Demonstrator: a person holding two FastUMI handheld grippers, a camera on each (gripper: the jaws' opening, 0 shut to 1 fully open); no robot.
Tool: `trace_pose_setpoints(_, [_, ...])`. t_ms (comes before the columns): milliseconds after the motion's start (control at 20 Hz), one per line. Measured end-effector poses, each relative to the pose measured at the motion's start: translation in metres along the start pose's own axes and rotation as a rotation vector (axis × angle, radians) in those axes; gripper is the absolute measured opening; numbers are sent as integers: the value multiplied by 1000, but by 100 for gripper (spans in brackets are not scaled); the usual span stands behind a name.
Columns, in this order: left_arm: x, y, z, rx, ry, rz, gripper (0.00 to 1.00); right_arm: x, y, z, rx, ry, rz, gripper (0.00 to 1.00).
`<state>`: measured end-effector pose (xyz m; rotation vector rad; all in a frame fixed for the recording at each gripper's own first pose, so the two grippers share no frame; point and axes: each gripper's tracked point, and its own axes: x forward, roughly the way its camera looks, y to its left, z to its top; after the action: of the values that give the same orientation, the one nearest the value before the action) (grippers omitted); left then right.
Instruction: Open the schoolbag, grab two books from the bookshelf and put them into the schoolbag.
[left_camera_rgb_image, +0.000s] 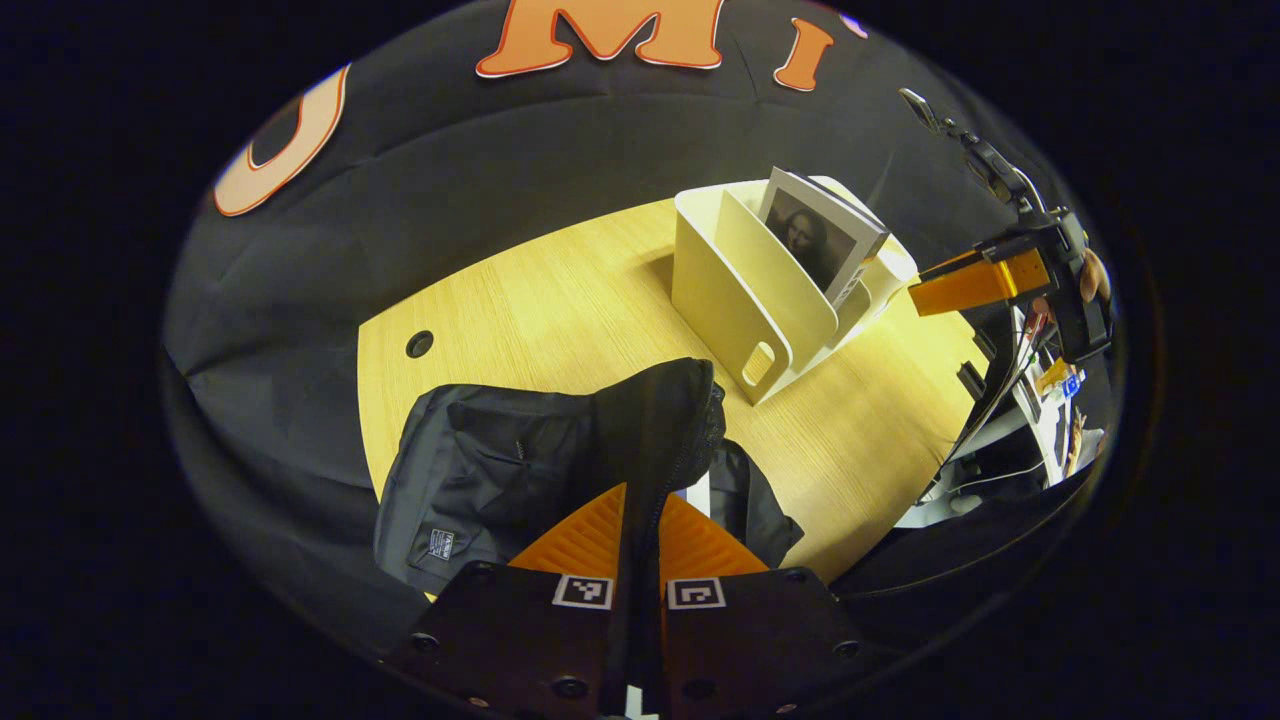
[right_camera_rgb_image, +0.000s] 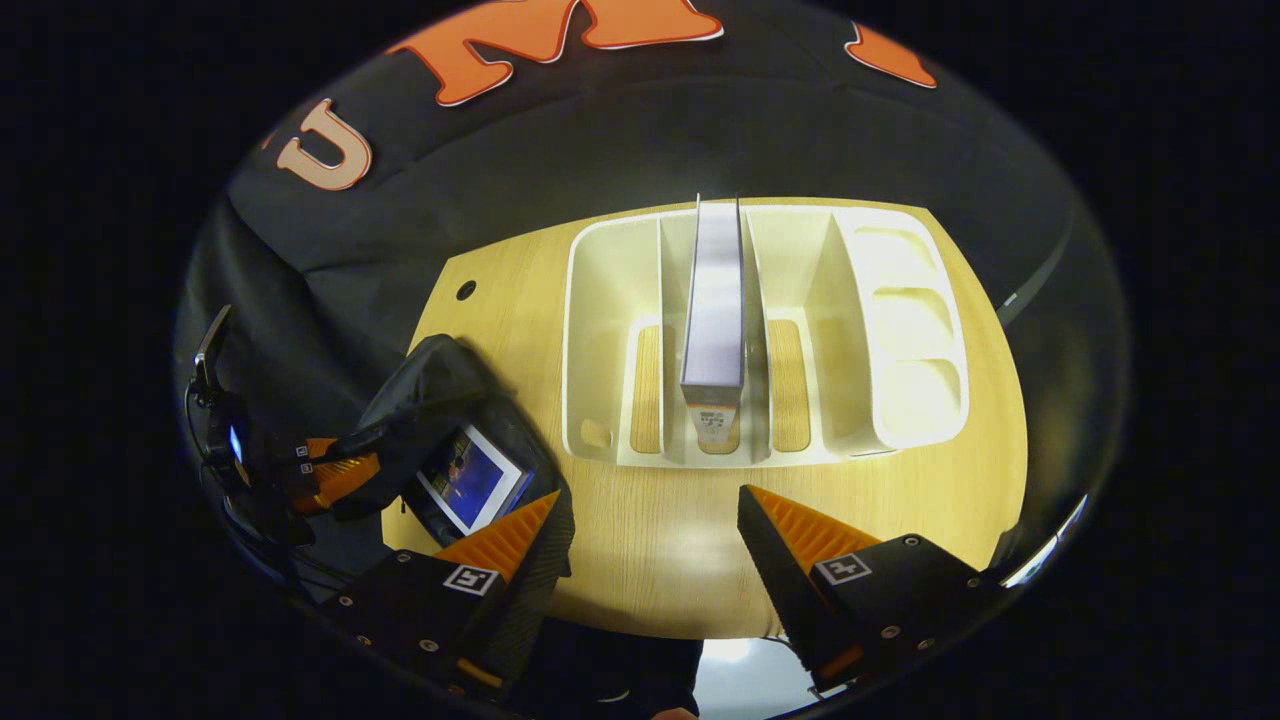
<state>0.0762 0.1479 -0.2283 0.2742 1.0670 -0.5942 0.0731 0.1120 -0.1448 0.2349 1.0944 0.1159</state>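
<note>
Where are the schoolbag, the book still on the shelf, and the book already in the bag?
schoolbag (left_camera_rgb_image: 480, 470), left gripper view, on its black front panel.
book on the shelf (right_camera_rgb_image: 712, 300), right gripper view, on its top edge, standing in a middle slot.
book in the bag (right_camera_rgb_image: 472, 478), right gripper view, on its blue cover.

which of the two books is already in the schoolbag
The book with the blue picture cover, lying inside the open black schoolbag. The other book stands upright in the white bookshelf.
</note>
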Motion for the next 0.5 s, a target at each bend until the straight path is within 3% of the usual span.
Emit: trace_pose_setpoints(500, [4,5,-3,-80,6,24,6,-8,-19,65,-78,16,-44,99])
